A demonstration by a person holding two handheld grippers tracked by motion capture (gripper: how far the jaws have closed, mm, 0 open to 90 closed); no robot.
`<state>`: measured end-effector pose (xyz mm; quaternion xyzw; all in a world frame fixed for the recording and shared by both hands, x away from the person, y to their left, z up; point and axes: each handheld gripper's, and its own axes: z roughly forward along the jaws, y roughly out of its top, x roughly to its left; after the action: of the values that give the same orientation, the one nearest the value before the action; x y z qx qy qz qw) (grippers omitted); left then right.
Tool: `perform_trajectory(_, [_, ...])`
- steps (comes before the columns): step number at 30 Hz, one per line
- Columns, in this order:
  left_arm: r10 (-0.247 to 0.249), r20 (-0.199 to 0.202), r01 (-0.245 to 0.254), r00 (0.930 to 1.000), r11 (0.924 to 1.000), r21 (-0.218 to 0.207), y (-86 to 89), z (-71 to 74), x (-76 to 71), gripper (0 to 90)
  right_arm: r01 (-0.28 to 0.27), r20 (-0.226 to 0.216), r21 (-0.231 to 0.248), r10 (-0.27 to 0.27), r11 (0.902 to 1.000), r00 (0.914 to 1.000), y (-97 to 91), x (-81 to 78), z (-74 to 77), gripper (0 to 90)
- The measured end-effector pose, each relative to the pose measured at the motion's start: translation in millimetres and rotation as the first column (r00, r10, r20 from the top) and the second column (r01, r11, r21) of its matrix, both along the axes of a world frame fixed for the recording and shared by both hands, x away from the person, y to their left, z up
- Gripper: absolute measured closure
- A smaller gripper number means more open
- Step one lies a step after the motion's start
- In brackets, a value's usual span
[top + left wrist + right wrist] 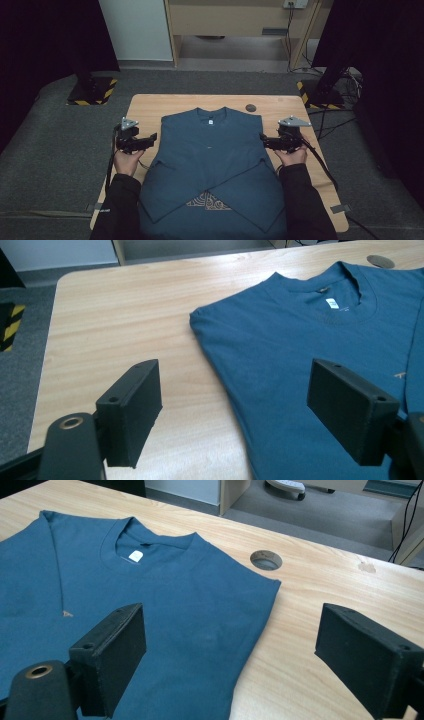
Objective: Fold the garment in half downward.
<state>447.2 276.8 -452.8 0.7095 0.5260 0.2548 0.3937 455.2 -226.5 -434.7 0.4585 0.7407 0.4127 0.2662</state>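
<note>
- Shirt [212, 165]: a dark blue T-shirt lies flat along the middle of the wooden table [150, 107], collar toward the far edge, hem hanging over the near edge by the person.
- Both sleeves are folded in over the body; they cross low down and leave a pale printed pattern [207, 202] showing in the gap near the near edge.
- A white neck label [332, 303] sits inside the collar, seen from the left gripper view.
- Left gripper [150, 140] is held over the table's left side, just beside the shirt's folded left edge. Its jaws stand apart with nothing between them; in its own view one jaw is over bare wood and the other over the blue cloth, and I can't tell that either touches the cloth.
- Right gripper [264, 140] is at the shirt's right folded edge, mirroring the other. Its jaws are also spread and empty, one above the cloth, one above bare wood.
- A round hole [265, 560] in the tabletop lies near the far edge, just beyond the shirt's right shoulder.
- The person's dark sleeves [117, 205] come in from the near edge on either side of the shirt.
</note>
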Motion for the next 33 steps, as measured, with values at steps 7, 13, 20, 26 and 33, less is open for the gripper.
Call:
perform_trajectory(7, [0.005, 0.001, -0.005, 1.0000, 1.0000, -0.001, -4.6, -1.7, 14.7, 21.1, 0.015, 0.005, 0.023, -0.015, 0.9996, 0.9999, 0.5, 12.0, 3.1, 12.3])
perform_trajectory(13, [0.011, 0.009, -0.011, 0.9999, 0.9994, -0.032, -9.5, -7.6, 26.6, 21.5, 0.025, -0.012, 0.048, -0.024, 0.9986, 0.9996, -2.5, 25.6, -2.4, 12.3])
perform_trajectory(20, [0.026, -0.020, -0.027, 0.9994, 0.9996, -0.001, -14.3, -12.8, 41.7, 20.4, 0.035, -0.033, 0.038, -0.033, 0.9987, 0.9989, 2.6, 40.2, -11.9, 11.9])
perform_trajectory(26, [0.032, -0.022, -0.032, 0.9992, 0.9994, 0.011, -17.7, -14.6, 52.4, 20.4, 0.048, -0.045, 0.051, -0.046, 0.9976, 0.9979, 5.4, 49.1, -15.6, 12.1])
perform_trajectory(33, [0.031, -0.079, -0.030, 0.9964, 0.9994, 0.015, -23.9, -34.7, 69.4, 19.9, 0.061, -0.081, 0.040, -0.057, 0.9973, 0.9950, 15.0, 64.4, -29.9, 12.9])
